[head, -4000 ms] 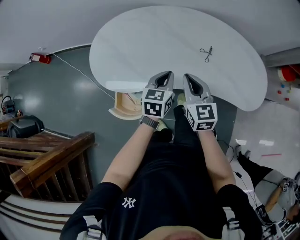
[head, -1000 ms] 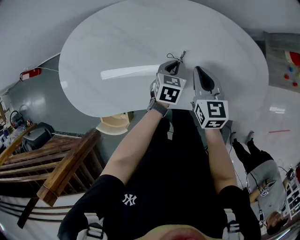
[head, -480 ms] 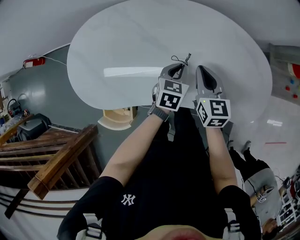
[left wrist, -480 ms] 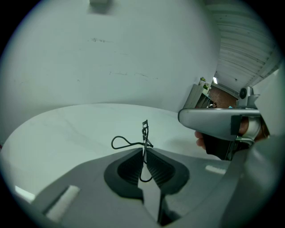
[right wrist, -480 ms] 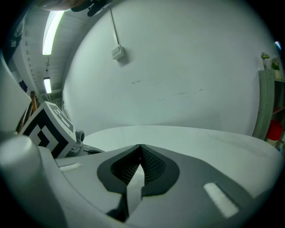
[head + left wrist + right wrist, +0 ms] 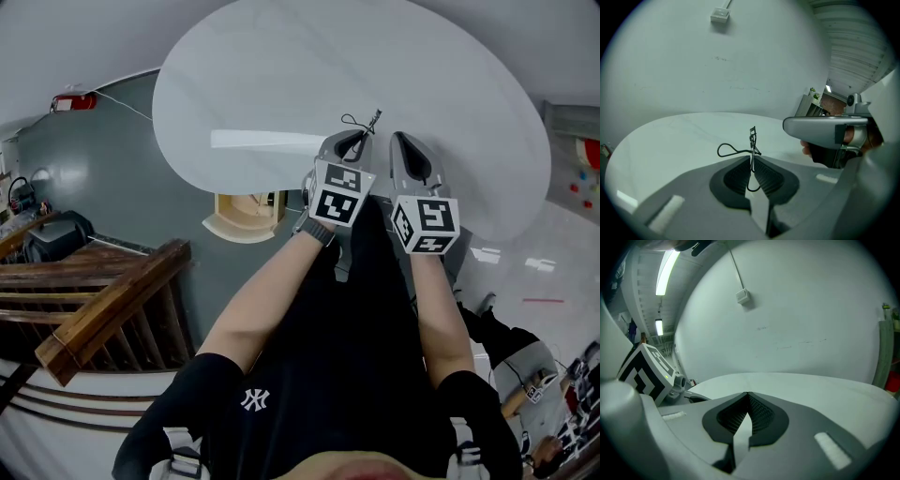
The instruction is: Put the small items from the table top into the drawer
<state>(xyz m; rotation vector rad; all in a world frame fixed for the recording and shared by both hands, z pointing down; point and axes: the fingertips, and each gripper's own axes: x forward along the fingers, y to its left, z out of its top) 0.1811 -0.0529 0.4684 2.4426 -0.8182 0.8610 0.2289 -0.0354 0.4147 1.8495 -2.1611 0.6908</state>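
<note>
- Over the near edge of the white oval surface (image 6: 281, 75), the left gripper (image 6: 352, 141) has its jaws clamped on a thin black wire eyelash curler (image 6: 361, 122).
- Left gripper view: the pads pinch the curler (image 6: 751, 145) at its shaft. Its long axis runs straight out along the jaws, with one loop handle bowed to the left.
- We cannot tell whether the curler is clear of the surface.
- The right gripper (image 6: 405, 142) sits just beside the left one. Its own view shows its jaws (image 6: 746, 397) pressed together with nothing between them.
- The light wooden drawer (image 6: 234, 230) stands open under the surface rim, to the left of the left gripper and nearer the person.
- We judge the left gripper the nearer one, so the carry should run left, back and down into the drawer.
- Risk: the pinch on thin wire is slight, so the curler may swivel in transit.
</note>
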